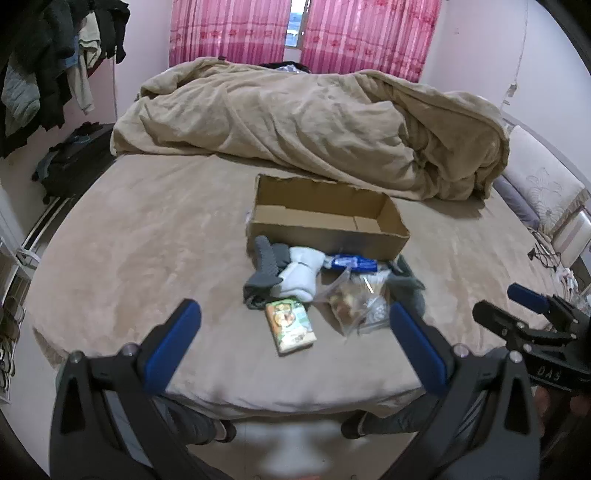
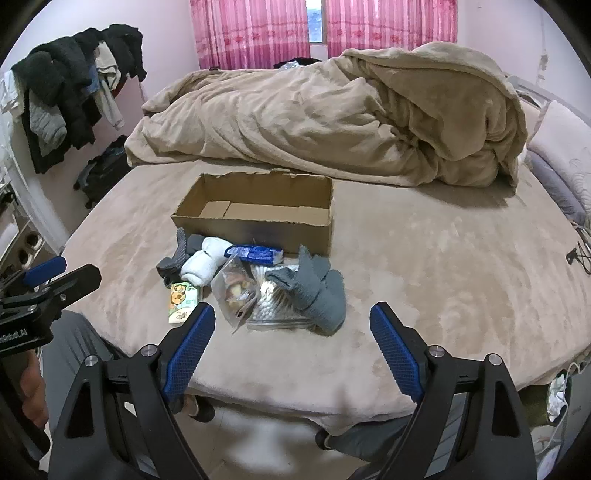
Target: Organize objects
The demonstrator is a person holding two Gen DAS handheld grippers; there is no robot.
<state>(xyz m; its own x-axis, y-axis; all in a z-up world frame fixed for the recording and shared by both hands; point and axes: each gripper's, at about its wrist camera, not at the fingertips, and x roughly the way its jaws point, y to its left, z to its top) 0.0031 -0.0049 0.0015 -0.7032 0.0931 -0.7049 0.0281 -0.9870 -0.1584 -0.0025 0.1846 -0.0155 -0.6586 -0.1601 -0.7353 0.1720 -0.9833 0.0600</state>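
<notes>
Currently I am holding left gripper (image 1: 295, 345) and right gripper (image 2: 291, 345) agape, empty — risking snagging bags (image 2: 255, 295) tangled among socks (image 2: 317, 291), missing box (image 2: 255, 221).

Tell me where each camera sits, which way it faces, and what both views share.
Left wrist: on the left gripper, angled down at the bed; its open jaws, the right gripper and the person's legs show.
Right wrist: on the right gripper, angled down likewise; its open jaws, the left gripper and a hand show.
Shared: cardboard box, sock pile, duvet, pink curtains.
</notes>
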